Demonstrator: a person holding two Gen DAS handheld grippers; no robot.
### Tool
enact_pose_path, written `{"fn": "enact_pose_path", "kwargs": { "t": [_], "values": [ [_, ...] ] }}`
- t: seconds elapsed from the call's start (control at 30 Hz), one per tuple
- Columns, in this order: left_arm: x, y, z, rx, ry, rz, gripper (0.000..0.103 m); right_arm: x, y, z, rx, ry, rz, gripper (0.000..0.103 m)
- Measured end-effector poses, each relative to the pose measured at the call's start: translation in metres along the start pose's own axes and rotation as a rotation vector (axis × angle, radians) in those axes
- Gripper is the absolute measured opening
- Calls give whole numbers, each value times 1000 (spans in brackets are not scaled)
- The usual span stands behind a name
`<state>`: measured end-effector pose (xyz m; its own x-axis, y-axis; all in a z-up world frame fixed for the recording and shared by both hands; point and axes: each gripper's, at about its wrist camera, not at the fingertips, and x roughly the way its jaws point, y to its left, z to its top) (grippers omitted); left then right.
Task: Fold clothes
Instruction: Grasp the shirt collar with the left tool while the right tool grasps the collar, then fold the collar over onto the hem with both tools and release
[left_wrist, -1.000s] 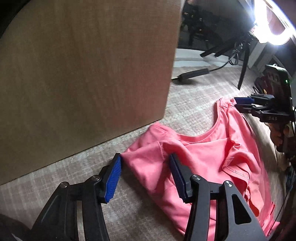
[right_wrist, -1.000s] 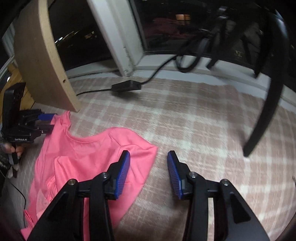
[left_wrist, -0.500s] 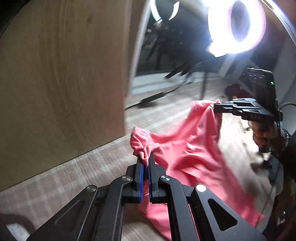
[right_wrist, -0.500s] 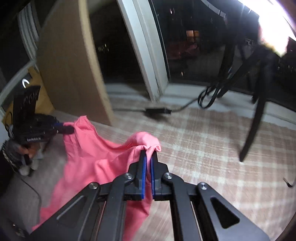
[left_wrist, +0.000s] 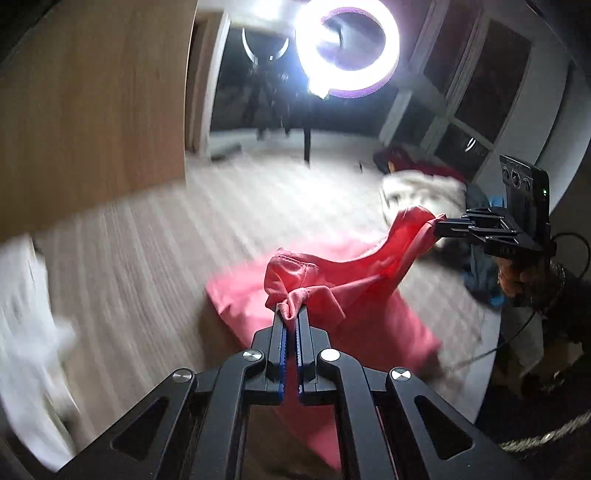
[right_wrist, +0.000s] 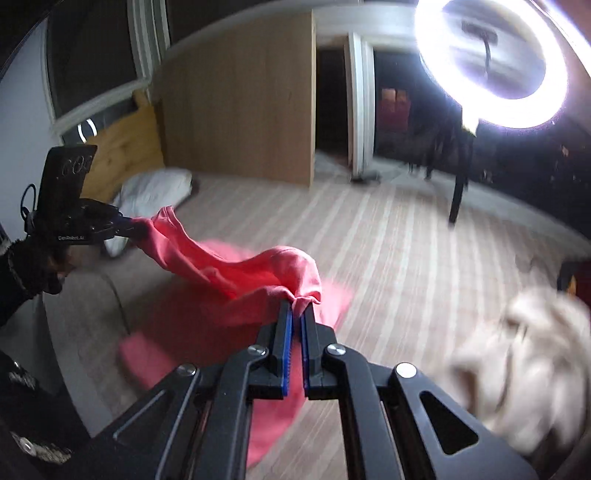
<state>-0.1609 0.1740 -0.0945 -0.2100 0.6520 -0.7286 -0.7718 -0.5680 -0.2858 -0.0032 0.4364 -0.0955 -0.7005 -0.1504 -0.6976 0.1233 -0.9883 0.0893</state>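
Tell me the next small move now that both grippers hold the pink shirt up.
Probably draw the grippers apart. The left gripper and right gripper each pinch a bunched shoulder of the pink shirt, which sags between them, its lower part trailing on the bed.

pink shirt (left_wrist: 369, 280) lifted, stretched by both shoulders, body hanging down.

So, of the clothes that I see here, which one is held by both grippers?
The pink shirt: the left gripper and the right gripper each pinch a bunched part of it. The whitish garment lies apart, untouched.
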Motion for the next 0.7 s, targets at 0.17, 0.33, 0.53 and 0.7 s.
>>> {"fn": "enact_pose_path", "kwargs": {
  "t": [0.17, 0.33, 0.53, 0.7],
  "values": [
    [25, -19, -48, 40, 80, 50, 3, 16, 9, -57, 47, 34, -41, 4],
    [11, -33, -67, 104, 118, 93, 6, 11, 14, -73, -60, 126, -85, 5],
    [-8, -55, -82, 239, 166, 94, 14, -40, 10, -82, -108, 185, -112, 31],
    [7, -80, -77, 370, 185, 86, 23, -24, 28, -70, -146, 167, -83, 32]
  ]
}}
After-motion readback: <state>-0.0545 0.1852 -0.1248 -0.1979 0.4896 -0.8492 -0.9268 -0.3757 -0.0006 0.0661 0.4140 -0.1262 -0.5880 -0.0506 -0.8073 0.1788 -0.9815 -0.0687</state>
